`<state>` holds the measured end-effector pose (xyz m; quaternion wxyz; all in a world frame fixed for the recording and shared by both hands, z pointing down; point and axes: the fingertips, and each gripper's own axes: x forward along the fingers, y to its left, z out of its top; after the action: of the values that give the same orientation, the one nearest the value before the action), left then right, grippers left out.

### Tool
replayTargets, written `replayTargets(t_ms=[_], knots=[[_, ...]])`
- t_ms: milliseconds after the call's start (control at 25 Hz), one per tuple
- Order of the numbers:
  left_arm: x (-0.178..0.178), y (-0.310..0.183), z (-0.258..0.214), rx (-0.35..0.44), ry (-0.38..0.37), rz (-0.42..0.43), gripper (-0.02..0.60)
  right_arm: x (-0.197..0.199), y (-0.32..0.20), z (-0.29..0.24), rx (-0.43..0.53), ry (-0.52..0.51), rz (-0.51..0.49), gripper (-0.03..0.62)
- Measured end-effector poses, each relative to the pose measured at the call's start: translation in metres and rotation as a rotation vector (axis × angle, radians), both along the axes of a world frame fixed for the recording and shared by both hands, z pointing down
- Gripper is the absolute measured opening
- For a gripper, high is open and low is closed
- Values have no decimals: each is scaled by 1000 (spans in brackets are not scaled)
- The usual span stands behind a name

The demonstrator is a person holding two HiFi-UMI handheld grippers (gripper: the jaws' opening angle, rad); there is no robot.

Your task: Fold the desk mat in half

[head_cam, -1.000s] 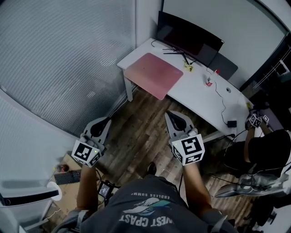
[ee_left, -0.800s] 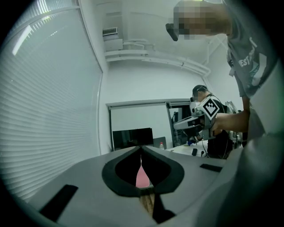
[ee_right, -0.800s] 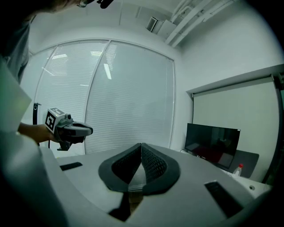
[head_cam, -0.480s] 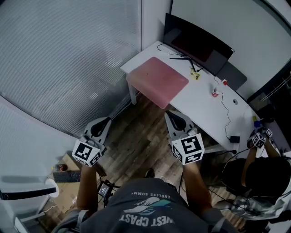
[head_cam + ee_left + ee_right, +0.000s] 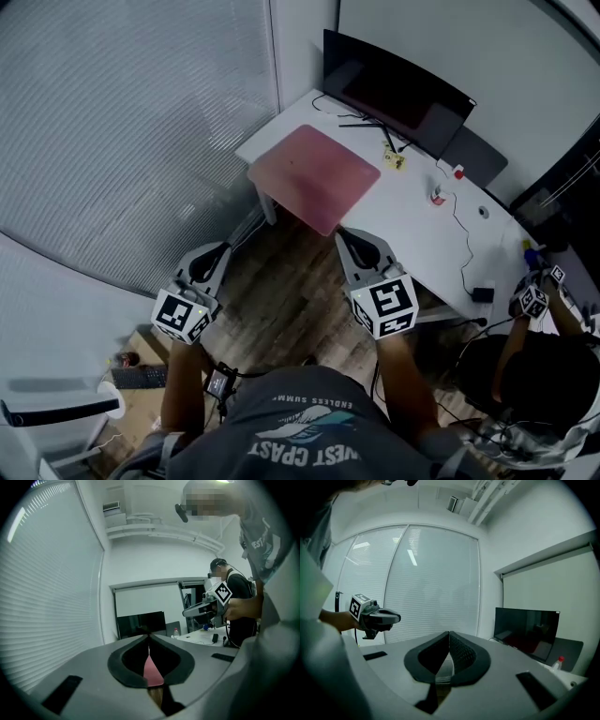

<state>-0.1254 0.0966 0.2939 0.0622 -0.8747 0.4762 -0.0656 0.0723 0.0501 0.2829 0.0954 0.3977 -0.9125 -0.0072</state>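
Note:
A pink desk mat (image 5: 314,177) lies flat on the near left end of the white desk (image 5: 412,220), one corner hanging a little over the front edge. Through the jaws of the left gripper view a sliver of the mat (image 5: 151,672) shows. My left gripper (image 5: 217,251) is shut and empty, held over the wooden floor left of the desk. My right gripper (image 5: 349,234) is shut and empty too, its tip just short of the desk's front edge near the mat's corner. In the right gripper view the jaws (image 5: 449,634) meet at the tip.
A dark monitor (image 5: 394,89) stands at the desk's back, with cables, a small bottle (image 5: 437,195) and a power adapter (image 5: 483,294) to its right. Window blinds (image 5: 122,122) fill the left. Another person (image 5: 530,370) with grippers sits at the right. A keyboard (image 5: 139,377) lies low left.
The desk and mat have drawn a little nearer to both grippers as I step toward them. Both grippers stay shut and keep their spacing.

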Motion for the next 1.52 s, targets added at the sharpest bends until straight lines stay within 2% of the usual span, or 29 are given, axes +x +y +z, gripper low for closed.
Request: replayTargets(t_ms=[320,600,800,1000,1200,1400,1520], knots=[[-4,-42,0,14,-25,53,20,2,-21,7,-13,8,57,26],[-25,-121,14,15,-44,158,20,-6,-64,17,-13,37,180,26],[-38,-182,18,25,-108,241,20,-28,-98,23,-34,63,239,26],[-39,-226,29,49,-190,305,20,-32,-125,35,-42,95,296,26],[-45,-268,48,63,-278,334,20,-36,-148,49,-62,118,339,26],[-42,-301,74,66,-402,366,20,-29,-170,69,-84,160,377,28],[-33,-310,91,42,-488,385,20,-18,-179,80,-106,181,386,28]])
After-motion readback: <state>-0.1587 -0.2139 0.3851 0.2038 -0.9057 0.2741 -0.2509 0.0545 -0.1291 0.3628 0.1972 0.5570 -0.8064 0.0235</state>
